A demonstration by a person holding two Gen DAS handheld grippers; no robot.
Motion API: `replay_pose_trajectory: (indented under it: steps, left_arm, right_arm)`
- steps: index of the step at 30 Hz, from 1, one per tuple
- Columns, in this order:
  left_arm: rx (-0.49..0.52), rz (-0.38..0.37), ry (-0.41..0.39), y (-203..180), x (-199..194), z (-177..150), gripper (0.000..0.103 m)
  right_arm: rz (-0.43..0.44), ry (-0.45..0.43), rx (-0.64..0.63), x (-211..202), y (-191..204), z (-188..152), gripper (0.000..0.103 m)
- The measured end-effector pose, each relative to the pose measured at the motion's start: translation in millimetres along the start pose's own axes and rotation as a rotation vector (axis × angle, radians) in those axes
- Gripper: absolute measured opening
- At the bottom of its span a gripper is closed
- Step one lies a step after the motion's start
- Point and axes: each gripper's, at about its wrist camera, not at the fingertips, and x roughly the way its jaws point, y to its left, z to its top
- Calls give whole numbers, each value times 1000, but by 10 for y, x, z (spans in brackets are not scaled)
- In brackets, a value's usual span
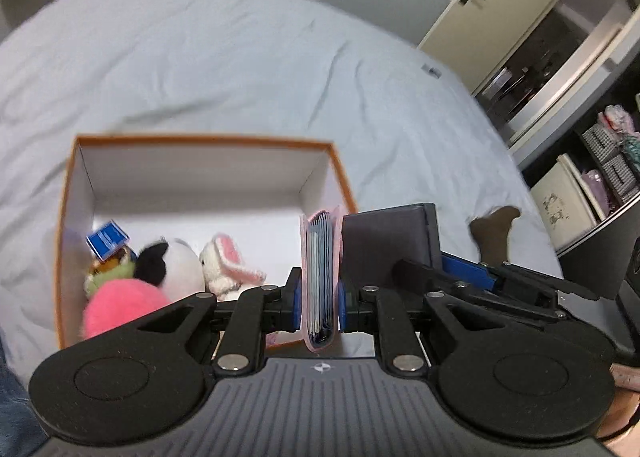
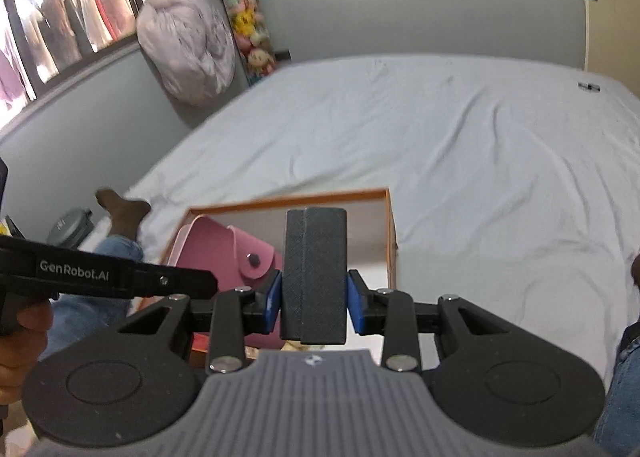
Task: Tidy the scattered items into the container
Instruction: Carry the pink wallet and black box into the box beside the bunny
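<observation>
An orange-rimmed white box [image 1: 208, 141] sits on the bed and shows in the right wrist view too [image 2: 394, 241]. My left gripper [image 1: 319, 303] is shut on a pink card holder [image 1: 320, 273], held edge-up over the box's right side; it appears in the right wrist view [image 2: 236, 241]. My right gripper [image 2: 314, 295] is shut on a black wallet [image 2: 314, 269], held over the box beside the card holder; the wallet also shows in the left wrist view [image 1: 388, 241]. Inside the box lie a pink plush [image 1: 124, 305], a black-and-white plush [image 1: 172, 261], a white bunny [image 1: 228, 261] and a blue card [image 1: 107, 243].
The bed sheet [image 1: 240, 57] spreads around the box. A brown-socked foot [image 2: 124, 209] rests at the bed edge. A tube of plush toys [image 2: 248, 25] and a bundle [image 2: 188, 45] stand by the wall. Shelves [image 1: 600, 161] stand right.
</observation>
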Motion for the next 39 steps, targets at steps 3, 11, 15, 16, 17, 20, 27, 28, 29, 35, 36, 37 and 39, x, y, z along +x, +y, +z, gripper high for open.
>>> replay_pose_trajectory:
  steps: [3, 11, 15, 16, 17, 20, 27, 28, 29, 35, 36, 37, 39]
  left_arm:
    - [-13, 35, 64, 58, 306, 9, 19]
    - [-39, 80, 163, 192, 735, -36, 19]
    - [-62, 81, 196, 256, 832, -21, 19]
    - [-67, 79, 205, 265, 856, -24, 19]
    - [-71, 77, 214, 273, 878, -27, 19]
    - [-86, 72, 228, 296, 903, -27, 19]
    - [-153, 0, 246, 387, 865, -28, 23]
    - [-158, -9, 243, 395, 853, -33, 23]
    - [-161, -13, 240, 398, 849, -29, 23]
    - [-175, -44, 224, 405, 824, -4, 23]
    - [-172, -48, 224, 403, 823, -9, 23]
    - [-171, -50, 224, 399, 828, -12, 23]
    - [-171, -55, 225, 401, 842, -25, 23]
  right_arm:
    - [-14, 75, -14, 257, -29, -20, 37]
    - [-69, 261, -78, 713, -26, -56, 37]
    - [-70, 336, -34, 860, -114, -52, 37]
    - [-75, 350, -27, 889, -129, -55, 37]
    - [-80, 364, -16, 918, -153, -60, 37]
    - [-80, 387, 12, 963, -205, -78, 37]
    - [-63, 415, 73, 1011, -218, -99, 38]
    - [-56, 421, 85, 1020, -227, -110, 39]
    - [-48, 423, 94, 1024, -233, -120, 39]
    - [-28, 428, 120, 1036, -240, -92, 41]
    - [-27, 432, 127, 1035, -244, -88, 41]
    - [-24, 435, 137, 1032, -253, -84, 40]
    - [-18, 436, 156, 1026, -270, -72, 40]
